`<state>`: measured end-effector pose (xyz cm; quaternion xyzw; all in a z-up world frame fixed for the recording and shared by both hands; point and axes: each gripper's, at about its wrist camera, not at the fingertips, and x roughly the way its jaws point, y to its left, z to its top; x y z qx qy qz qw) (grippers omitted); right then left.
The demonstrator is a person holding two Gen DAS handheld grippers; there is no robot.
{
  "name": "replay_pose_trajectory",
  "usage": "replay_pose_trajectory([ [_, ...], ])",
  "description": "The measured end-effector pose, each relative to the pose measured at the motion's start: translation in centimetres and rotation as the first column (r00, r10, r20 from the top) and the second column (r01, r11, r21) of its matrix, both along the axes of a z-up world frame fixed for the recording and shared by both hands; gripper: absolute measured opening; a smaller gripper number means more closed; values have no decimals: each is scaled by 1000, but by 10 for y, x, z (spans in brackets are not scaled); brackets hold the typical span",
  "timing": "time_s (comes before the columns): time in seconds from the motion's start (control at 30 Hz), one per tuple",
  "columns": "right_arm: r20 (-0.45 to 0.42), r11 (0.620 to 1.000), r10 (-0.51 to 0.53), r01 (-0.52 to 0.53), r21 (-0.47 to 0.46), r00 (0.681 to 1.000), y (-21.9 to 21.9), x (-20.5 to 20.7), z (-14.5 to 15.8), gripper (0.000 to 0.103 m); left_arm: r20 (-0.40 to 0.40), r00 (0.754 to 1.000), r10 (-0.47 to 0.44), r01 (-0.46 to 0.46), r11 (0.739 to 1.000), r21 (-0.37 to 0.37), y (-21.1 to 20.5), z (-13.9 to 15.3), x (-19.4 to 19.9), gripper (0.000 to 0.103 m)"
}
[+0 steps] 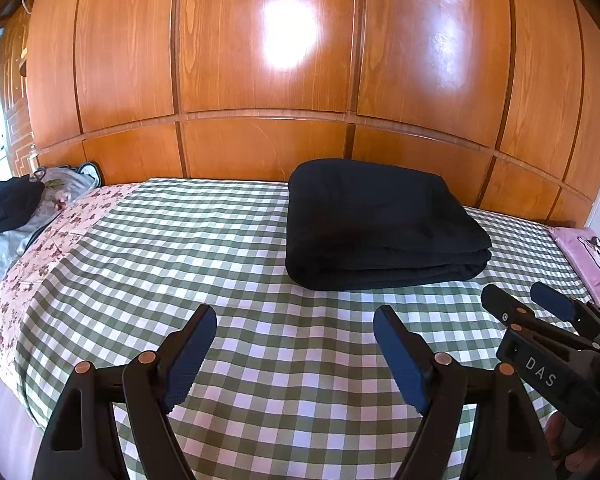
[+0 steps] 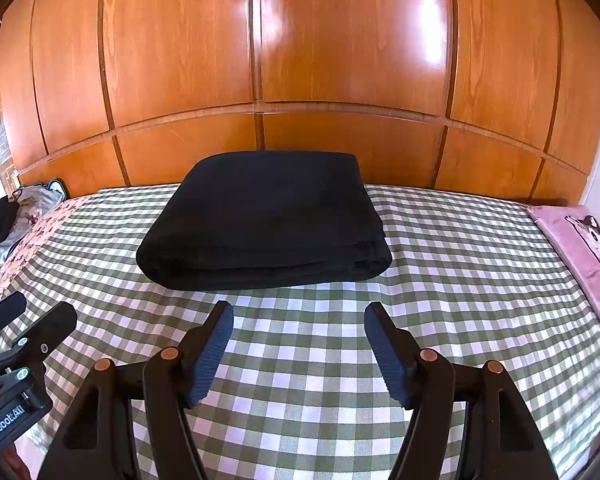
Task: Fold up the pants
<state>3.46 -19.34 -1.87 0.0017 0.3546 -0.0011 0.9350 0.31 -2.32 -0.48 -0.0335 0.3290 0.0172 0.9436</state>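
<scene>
The black pants [image 1: 380, 224] lie folded into a thick rectangular stack on the green-and-white checked bedspread [image 1: 204, 248], near the wooden headboard; the right wrist view shows the pants [image 2: 264, 220] straight ahead. My left gripper [image 1: 296, 320] hovers over the bedspread short of the stack, open, nothing between its blue pads. My right gripper [image 2: 299, 316] is also open and empty, just in front of the stack's near edge. Each gripper shows in the other's view: the right gripper [image 1: 520, 300] at the right edge, the left gripper [image 2: 28, 312] at the left edge.
A glossy wooden panelled wall [image 1: 300, 80] rises behind the bed. A pink cloth with a dog print [image 2: 580, 260] lies at the right side. A floral pillow with dark and grey clothes [image 1: 16, 208] sits at the left end.
</scene>
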Motion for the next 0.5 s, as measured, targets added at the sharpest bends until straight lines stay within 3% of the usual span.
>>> replay_pose_trajectory([
  [0.5,-1,1000,0,0,2,1000,-2,-1,-1,69,14,1000,6,-6,1000,11,-1,5,-5,82],
])
